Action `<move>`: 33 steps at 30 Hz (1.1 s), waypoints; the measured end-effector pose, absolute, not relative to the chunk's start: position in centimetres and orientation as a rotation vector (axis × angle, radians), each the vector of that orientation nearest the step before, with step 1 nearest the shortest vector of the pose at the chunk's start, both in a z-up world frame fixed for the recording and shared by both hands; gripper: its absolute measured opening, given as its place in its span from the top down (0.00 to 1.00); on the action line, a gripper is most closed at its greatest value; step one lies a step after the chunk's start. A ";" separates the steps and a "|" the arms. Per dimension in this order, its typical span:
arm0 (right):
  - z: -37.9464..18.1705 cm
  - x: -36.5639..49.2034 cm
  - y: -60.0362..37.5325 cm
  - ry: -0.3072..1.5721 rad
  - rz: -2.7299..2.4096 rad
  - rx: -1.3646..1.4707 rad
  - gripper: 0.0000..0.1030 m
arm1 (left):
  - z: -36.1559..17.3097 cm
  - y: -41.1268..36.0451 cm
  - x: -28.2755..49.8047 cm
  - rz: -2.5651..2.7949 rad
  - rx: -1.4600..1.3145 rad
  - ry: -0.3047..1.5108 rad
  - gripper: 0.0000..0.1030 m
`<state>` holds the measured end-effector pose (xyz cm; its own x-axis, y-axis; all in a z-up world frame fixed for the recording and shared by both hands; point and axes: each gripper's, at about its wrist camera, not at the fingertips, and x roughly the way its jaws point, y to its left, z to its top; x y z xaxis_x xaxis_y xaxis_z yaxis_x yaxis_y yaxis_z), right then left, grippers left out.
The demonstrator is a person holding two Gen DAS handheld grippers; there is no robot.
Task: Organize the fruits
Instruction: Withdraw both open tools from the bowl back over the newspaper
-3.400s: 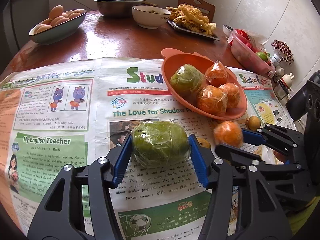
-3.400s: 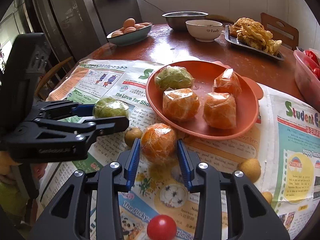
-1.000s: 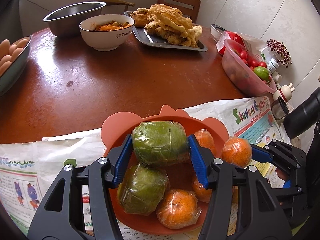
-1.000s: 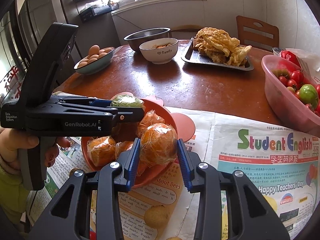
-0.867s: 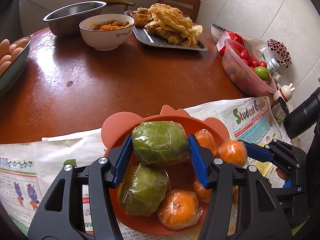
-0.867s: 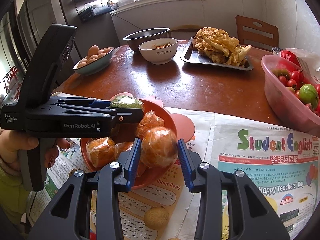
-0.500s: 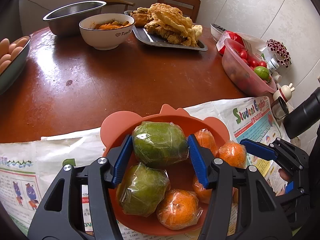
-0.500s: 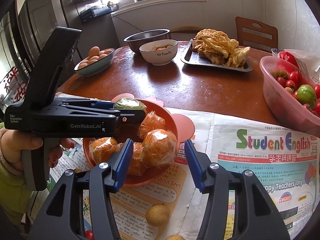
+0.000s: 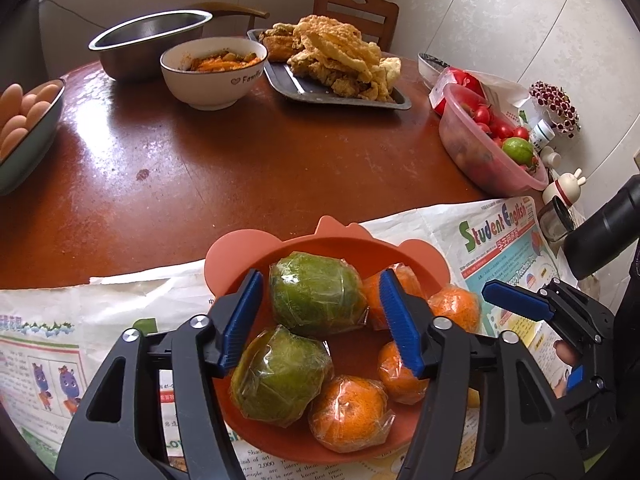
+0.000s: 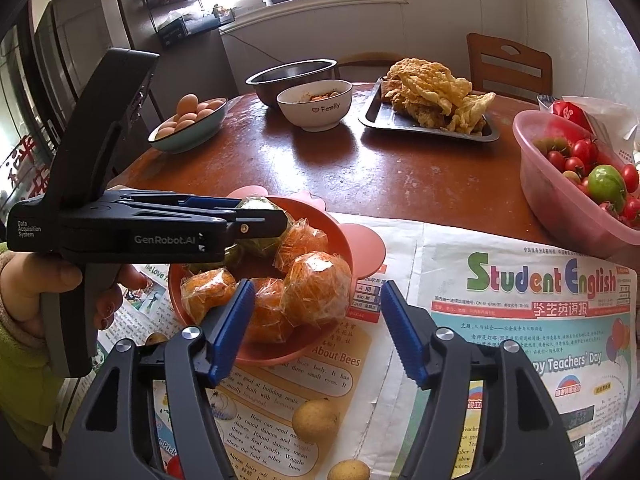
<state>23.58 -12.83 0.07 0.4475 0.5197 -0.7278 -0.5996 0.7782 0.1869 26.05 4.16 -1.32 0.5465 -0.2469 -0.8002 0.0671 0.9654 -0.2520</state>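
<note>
An orange plate [image 9: 240, 250] on the newspaper holds two green wrapped citrus fruits and several orange wrapped ones. My left gripper [image 9: 320, 320] is open; its pads stand apart from the upper green fruit [image 9: 316, 294], which rests on the plate above the second green fruit [image 9: 280, 374]. My right gripper [image 10: 316, 330] is open and empty, just in front of the plate [image 10: 360, 248]. The orange fruit [image 10: 316, 294] it held lies on the pile. The right gripper's blue fingertip [image 9: 516, 302] shows in the left wrist view.
Small yellow-brown fruits [image 10: 316, 420] and a red one [image 10: 174, 468] lie on the newspaper [image 10: 500, 320]. A pink tub of tomatoes [image 10: 560, 208] stands right. A white bowl [image 9: 214, 76], steel bowl [image 9: 152, 46], egg bowl [image 9: 24, 120] and tray of fried food [image 9: 332, 92] stand behind.
Both grippers carried their fruits onto the plate. The right gripper opened and let the orange fruit go. The left gripper has just opened off the green fruit.
</note>
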 end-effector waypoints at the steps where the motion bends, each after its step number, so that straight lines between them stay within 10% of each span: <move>1: 0.1 23.6 -12.9 0.862 0.693 -0.102 0.35 | -1.1 4.2 25.9 -0.188 -0.198 0.973 0.47; 33: 3.6 21.1 -16.1 0.776 0.626 -0.074 0.11 | 3.4 4.2 19.9 -0.129 -0.168 0.865 0.16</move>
